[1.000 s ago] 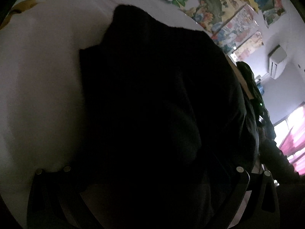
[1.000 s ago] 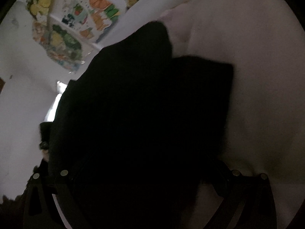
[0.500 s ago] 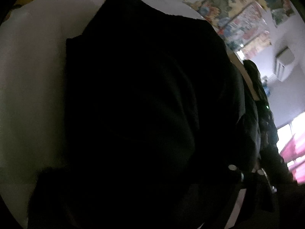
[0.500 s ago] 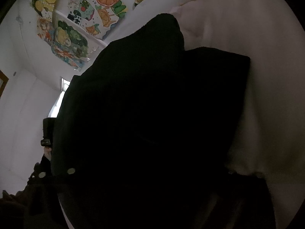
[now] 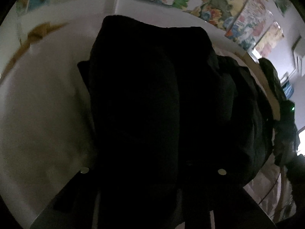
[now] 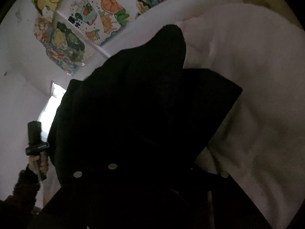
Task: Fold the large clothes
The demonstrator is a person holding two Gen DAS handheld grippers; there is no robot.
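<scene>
A large black garment (image 5: 152, 85) lies on a white bedsheet (image 5: 38, 114) and fills the middle of both views. My left gripper (image 5: 152, 168) is closing its jaws on a bunched fold of it, and the fabric hangs lifted between the fingers (image 5: 84, 173). In the right wrist view the same garment (image 6: 143, 105) rises in a peak over the sheet (image 6: 257, 76). My right gripper (image 6: 152, 169) is closing too, with dark cloth pinched between its fingers (image 6: 224, 177). The pads themselves are lost in the dark fabric.
Colourful drawings (image 5: 209, 3) cover the wall behind the bed. A yellow-brown cloth (image 5: 36, 34) lies at the far left. A wooden bed edge (image 5: 266, 87) runs along the right. A hand (image 6: 37, 163) grips a black handle near a bright window (image 6: 49, 106).
Both grippers went from wide open around the garment's near edge to closed on it. Both have risen and tilted up, lifting the fabric; more wall shows now.
</scene>
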